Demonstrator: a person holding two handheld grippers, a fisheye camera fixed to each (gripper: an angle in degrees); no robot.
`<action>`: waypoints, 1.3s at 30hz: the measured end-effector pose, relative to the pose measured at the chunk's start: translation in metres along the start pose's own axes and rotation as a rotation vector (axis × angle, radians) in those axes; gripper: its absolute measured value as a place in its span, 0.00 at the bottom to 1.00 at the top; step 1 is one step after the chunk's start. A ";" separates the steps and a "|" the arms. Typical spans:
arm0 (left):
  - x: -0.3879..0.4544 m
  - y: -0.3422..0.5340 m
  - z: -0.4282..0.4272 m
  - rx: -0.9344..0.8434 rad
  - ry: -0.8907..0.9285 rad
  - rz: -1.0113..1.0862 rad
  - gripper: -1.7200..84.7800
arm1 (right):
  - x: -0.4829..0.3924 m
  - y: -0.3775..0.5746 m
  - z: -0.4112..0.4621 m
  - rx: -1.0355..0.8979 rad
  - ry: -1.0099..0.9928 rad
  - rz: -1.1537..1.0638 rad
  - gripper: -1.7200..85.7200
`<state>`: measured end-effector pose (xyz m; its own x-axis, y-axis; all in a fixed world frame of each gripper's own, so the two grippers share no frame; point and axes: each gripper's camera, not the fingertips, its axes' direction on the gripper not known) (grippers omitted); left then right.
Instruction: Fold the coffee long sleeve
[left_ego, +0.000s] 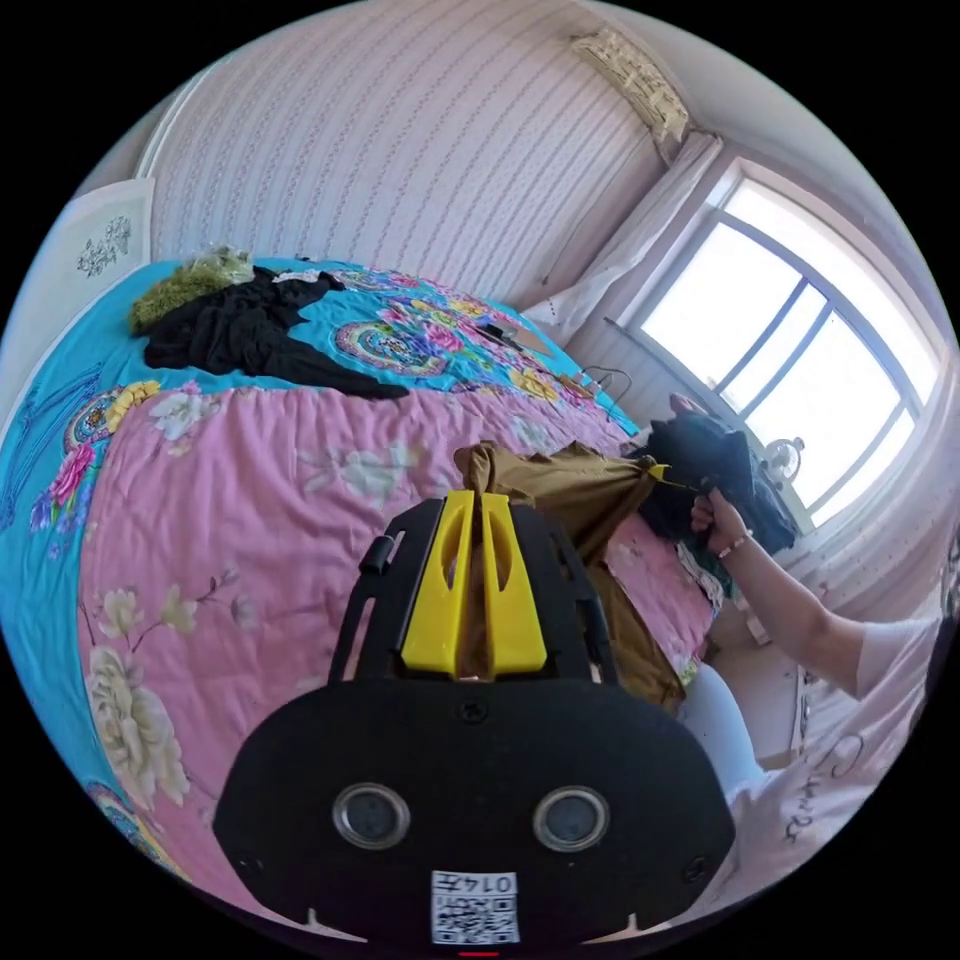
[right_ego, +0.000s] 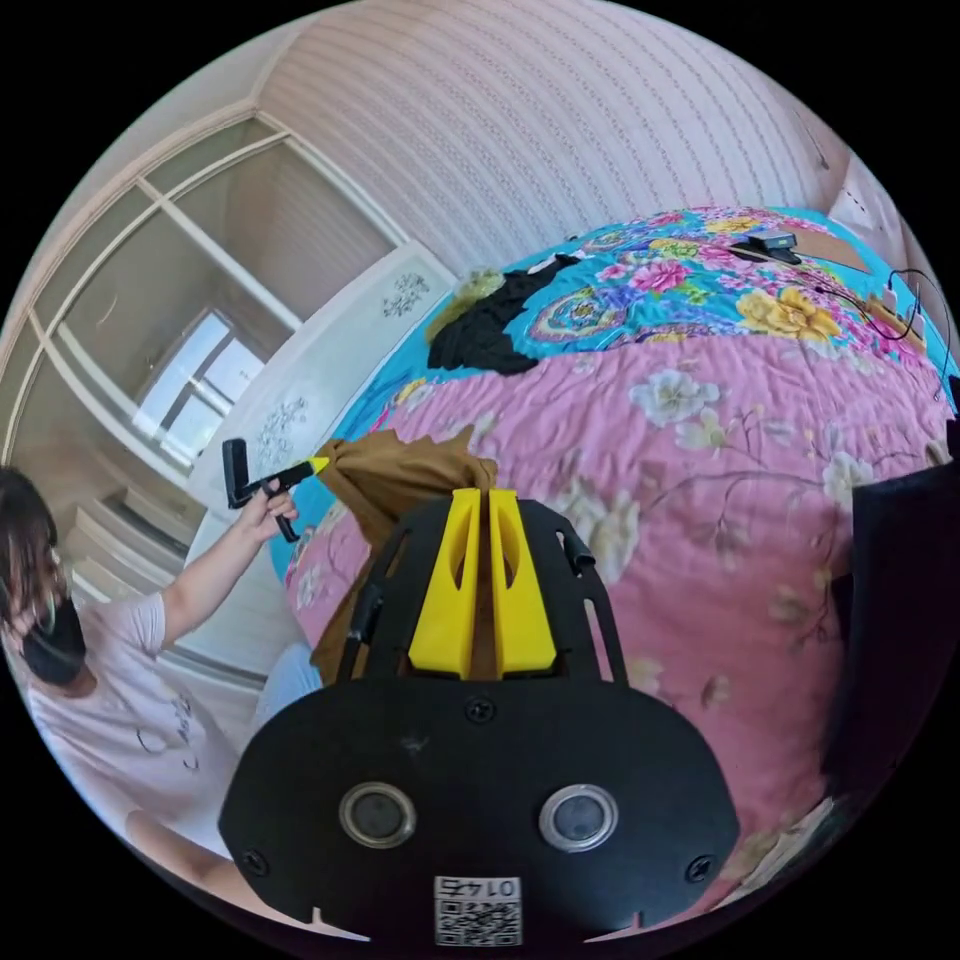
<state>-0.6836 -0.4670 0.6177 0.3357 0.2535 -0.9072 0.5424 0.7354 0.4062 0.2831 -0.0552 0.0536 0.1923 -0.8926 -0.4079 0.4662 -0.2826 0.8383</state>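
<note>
A home bedroom: a wide bed under a pink quilted floral bedspread (left_ego: 250, 520) and a turquoise sheet printed with bright flowers (right_ego: 660, 290). Behind it rises striped pale pink wallpaper (left_ego: 400, 150). A large window (left_ego: 800, 370) has a white curtain (left_ego: 640, 240) gathered beside it (daylight pours in). Dark clothes (left_ego: 240, 330) lie heaped on the bed.

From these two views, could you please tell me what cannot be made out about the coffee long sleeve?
- Left gripper view: the coffee long sleeve hangs over the bed's edge; its lower part is hidden behind the left gripper.
- Right gripper view: the right gripper covers most of the bunched shirt, so sleeves and collar cannot be told apart.
- The black garment is too crumpled to identify.
</note>
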 end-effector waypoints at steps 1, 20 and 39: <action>0.008 0.023 -0.009 -0.019 0.017 0.020 0.01 | -0.012 0.025 -0.006 -0.036 -0.009 -0.025 0.03; 0.057 0.278 -0.056 -0.155 -0.143 -0.282 0.01 | -0.087 0.259 -0.018 -0.200 0.092 0.083 0.06; 0.115 0.281 -0.005 -0.423 0.071 -0.036 0.03 | -0.144 0.242 0.035 -0.417 -0.112 -0.156 0.05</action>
<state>-0.4968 -0.2277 0.6265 0.2606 0.2546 -0.9313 0.1843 0.9337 0.3069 0.3379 -0.0071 0.3274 0.0089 -0.8895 -0.4568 0.7941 -0.2713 0.5438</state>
